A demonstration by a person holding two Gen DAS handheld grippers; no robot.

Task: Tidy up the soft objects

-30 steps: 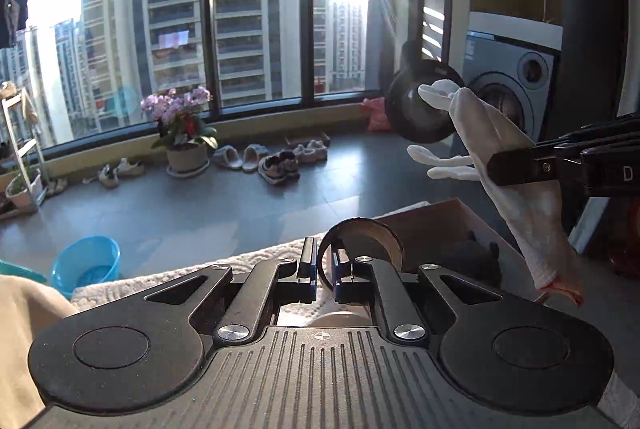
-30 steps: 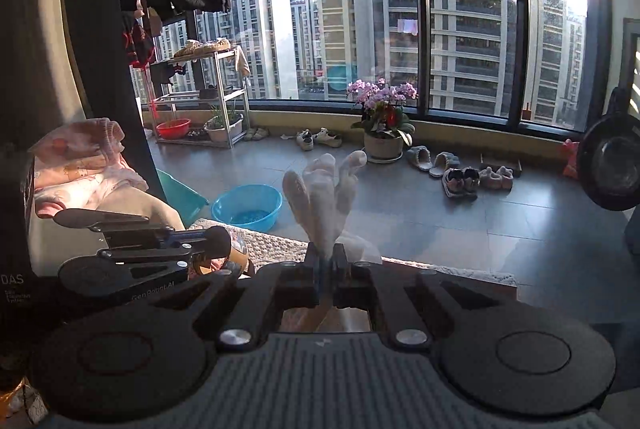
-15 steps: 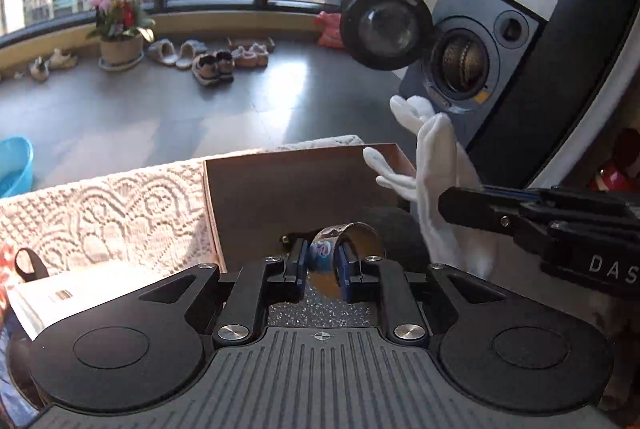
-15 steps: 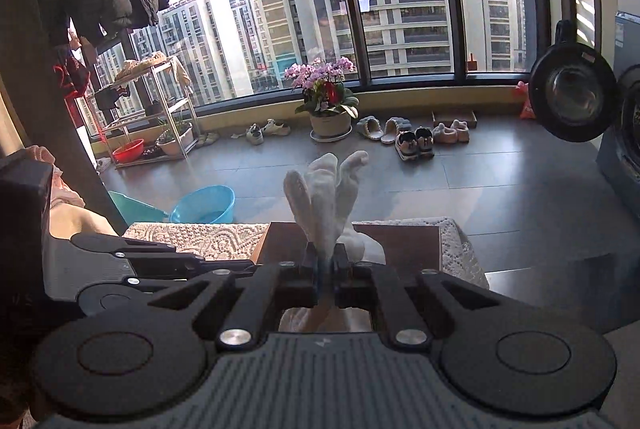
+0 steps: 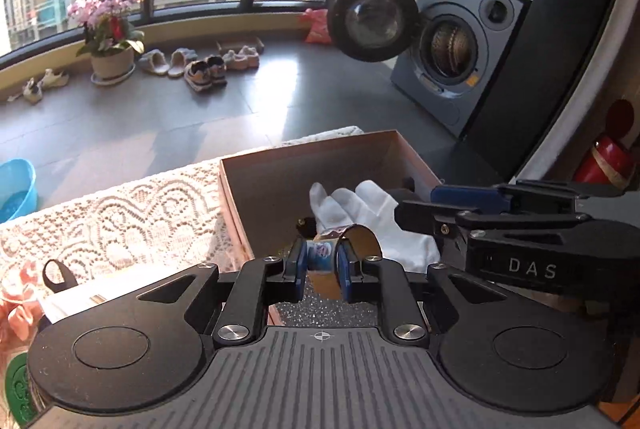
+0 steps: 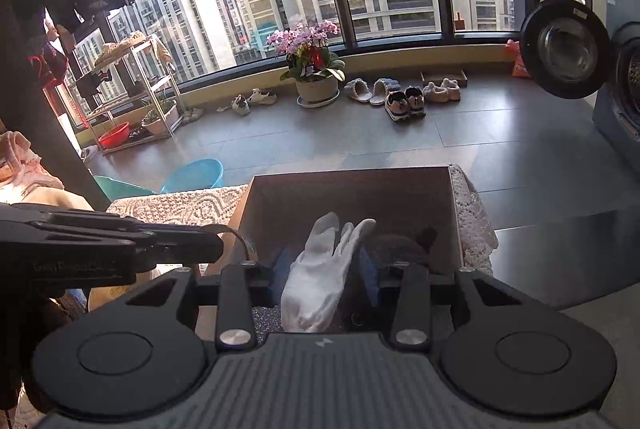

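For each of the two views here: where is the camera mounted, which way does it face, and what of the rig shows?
Left wrist: sits on the left gripper, shut on a tape roll, facing the cardboard box and washing machine; the right gripper enters from the right.
Right wrist: sits on the right gripper, open around the white glove, facing the window; the left gripper enters from the left.
Shared: box, glove, potted orchid.

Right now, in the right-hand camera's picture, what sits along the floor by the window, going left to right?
Metal shelf rack → white sneakers → potted pink orchid → beige slippers → dark sneakers → fluffy slippers → open washing machine door.
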